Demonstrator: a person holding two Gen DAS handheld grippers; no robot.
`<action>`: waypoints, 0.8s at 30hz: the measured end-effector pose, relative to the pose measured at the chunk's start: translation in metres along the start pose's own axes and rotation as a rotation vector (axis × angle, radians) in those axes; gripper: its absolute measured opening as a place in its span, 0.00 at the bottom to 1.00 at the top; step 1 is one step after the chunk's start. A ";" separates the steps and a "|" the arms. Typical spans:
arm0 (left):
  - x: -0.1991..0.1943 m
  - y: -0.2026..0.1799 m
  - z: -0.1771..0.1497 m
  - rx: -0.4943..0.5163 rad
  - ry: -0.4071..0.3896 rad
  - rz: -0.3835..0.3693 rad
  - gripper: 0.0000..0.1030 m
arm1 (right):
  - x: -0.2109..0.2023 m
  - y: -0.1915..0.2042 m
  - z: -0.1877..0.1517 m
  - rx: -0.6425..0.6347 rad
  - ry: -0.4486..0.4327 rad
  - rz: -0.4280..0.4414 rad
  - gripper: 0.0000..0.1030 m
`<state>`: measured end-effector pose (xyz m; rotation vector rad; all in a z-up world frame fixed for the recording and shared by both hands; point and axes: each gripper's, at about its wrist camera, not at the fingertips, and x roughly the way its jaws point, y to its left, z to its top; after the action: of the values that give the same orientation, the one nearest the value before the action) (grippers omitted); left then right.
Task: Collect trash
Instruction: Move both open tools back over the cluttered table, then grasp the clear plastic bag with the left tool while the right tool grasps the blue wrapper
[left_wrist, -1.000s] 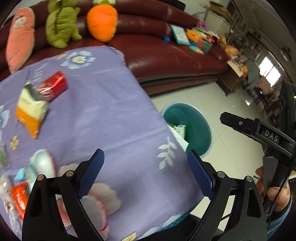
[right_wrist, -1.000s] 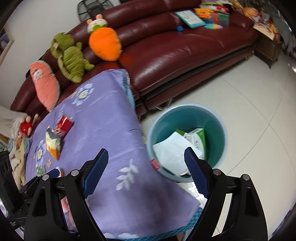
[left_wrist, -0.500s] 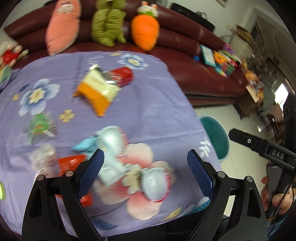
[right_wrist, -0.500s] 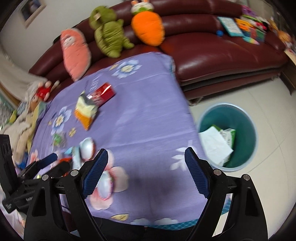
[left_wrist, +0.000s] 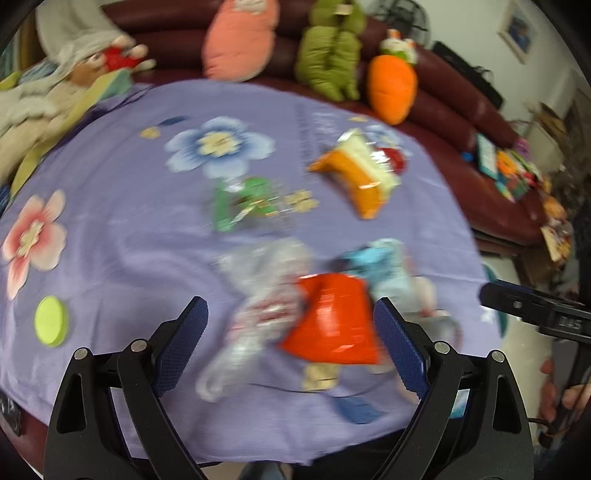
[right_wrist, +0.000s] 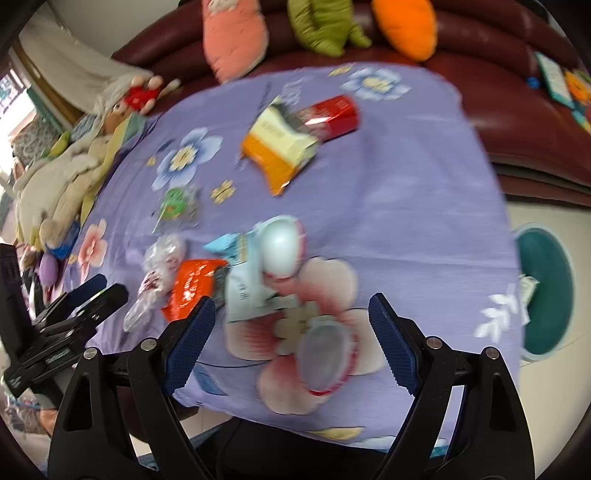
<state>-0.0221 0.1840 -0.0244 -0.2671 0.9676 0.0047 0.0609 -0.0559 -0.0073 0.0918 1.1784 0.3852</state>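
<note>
1. Hanging above the bench, the left hand-held gripper has its jaws spread wide and holds nothing.
2. Right hand-held gripper is the same: jaws wide apart, nothing in them.
3. Trash lies on the purple flower cloth that covers the bench. The pictures are blurry, so small details are hard to tell.
4. An orange-red wrapper sits right between the left jaws. It looks thin and shiny. I think it is very light, a bit slippery, and will crinkle flat when pinched. A good spot to pinch is a puffed-up edge, not the flat middle.
5. Touching it on one side is a clear crumpled plastic bag. It looks soft and floppy, so it may come along by mistake.
6. A light blue packet lies just beside the wrapper on the other side, with a white egg-shaped shell on top of it. The shell looks hard and round, so I think it could roll or slip out.
7. Farther back lie a yellow and orange snack bag and a red packet, touching each other.
8. The teal trash bin stands on the floor past the bench edge, on the right.
</note>
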 end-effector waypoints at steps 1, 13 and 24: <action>0.006 0.008 -0.001 -0.011 0.010 0.010 0.89 | 0.009 0.005 0.001 -0.006 0.020 0.010 0.79; 0.058 0.030 -0.011 0.013 0.115 0.030 0.88 | 0.076 0.004 0.008 0.078 0.153 0.081 0.79; 0.072 0.011 -0.013 0.097 0.129 0.020 0.56 | 0.110 0.010 0.009 0.074 0.191 0.112 0.48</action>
<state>0.0074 0.1835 -0.0924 -0.1701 1.0955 -0.0409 0.1027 -0.0078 -0.0978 0.1896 1.3799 0.4562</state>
